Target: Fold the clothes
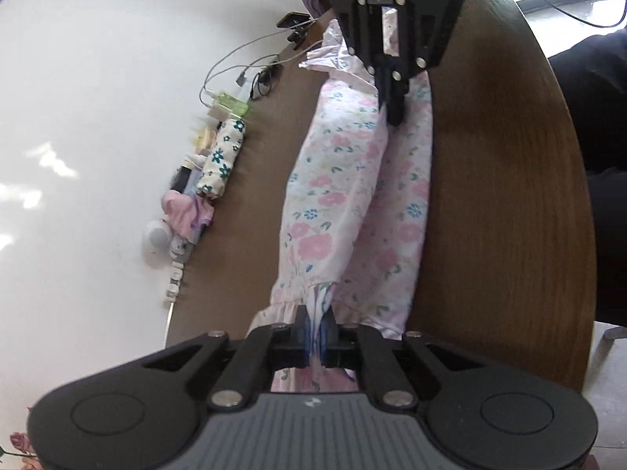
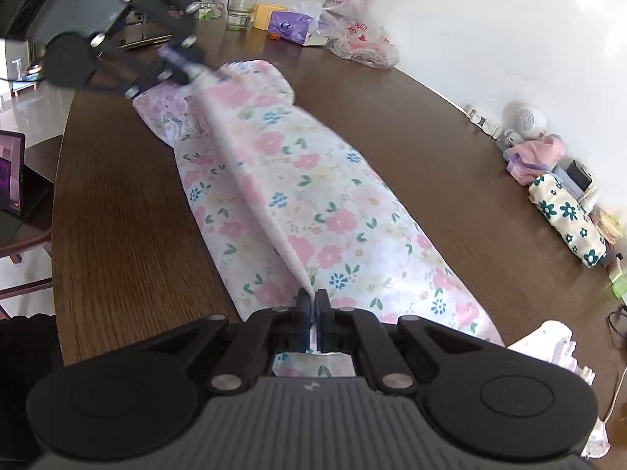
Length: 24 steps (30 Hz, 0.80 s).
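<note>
A dark brown oval wooden table (image 2: 117, 203) spreads beneath both claws, its far edge against a white wall (image 2: 490, 31). Along it lies a long white cotton garment printed with pink and blue flowers (image 2: 313, 211), stretched between the 2 claws, with 1 raised fold of cloth running from one to the other. The left gripper (image 1: 317, 331) is clamped on the gathered, frilled end of the garment; in the right wrist view it (image 2: 188, 64) sits at the far end, blurred. The right gripper (image 2: 313, 323) is pinched shut on the near end of that fold, and opposite the left claw it (image 1: 392, 94) grips the cloth the same way. To the right of the right claw, by the wall, rest a cream pouch with dark teal flowers (image 2: 568, 219) and a small white round device (image 2: 525, 117). Beyond the left claw stands a clear drinking glass (image 2: 241, 9)
</note>
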Tool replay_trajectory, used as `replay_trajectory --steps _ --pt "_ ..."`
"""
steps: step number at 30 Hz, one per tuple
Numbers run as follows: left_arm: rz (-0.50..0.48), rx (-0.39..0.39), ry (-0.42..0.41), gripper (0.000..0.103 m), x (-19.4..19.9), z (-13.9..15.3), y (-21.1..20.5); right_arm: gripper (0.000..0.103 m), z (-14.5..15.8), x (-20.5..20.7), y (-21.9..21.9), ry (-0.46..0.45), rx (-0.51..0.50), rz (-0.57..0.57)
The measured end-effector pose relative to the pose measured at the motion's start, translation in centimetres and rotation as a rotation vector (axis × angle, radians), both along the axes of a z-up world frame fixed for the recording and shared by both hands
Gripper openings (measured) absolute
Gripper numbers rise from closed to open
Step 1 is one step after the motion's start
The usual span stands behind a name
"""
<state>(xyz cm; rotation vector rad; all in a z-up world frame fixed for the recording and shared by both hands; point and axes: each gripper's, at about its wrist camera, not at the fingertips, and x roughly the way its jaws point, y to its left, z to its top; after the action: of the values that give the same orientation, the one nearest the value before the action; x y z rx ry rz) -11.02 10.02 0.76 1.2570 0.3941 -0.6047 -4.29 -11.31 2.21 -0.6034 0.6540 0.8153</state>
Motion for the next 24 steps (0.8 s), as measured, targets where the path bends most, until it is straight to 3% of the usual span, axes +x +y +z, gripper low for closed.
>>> replay_trajectory --steps 6,9,12,15,20,24 --pt "0.091 -0.088 0.160 0.004 0.8 -0.1 2.0 0.002 0.5 0.3 -0.5 0.048 0.012 0.010" --pt "0.086 -0.078 0.160 0.004 0.9 -0.2 2.2 0.002 2.1 0.4 -1.0 0.116 0.062 0.046" --pt "0.070 -0.068 0.151 0.004 0.9 -0.6 2.1 0.011 5.2 1.2 -1.7 0.157 0.237 0.030" --pt "0.056 -0.056 0.127 0.004 0.8 -1.2 1.8 0.015 6.7 3.7 0.5 0.189 0.439 -0.134" --pt "0.073 -0.069 0.120 0.004 0.7 -1.3 1.8 0.009 2.9 4.5 8.4 0.182 0.342 -0.243" --pt "0.067 -0.063 0.107 0.006 0.4 -1.3 2.1 0.009 -0.1 2.6 9.0 0.164 0.262 -0.253"
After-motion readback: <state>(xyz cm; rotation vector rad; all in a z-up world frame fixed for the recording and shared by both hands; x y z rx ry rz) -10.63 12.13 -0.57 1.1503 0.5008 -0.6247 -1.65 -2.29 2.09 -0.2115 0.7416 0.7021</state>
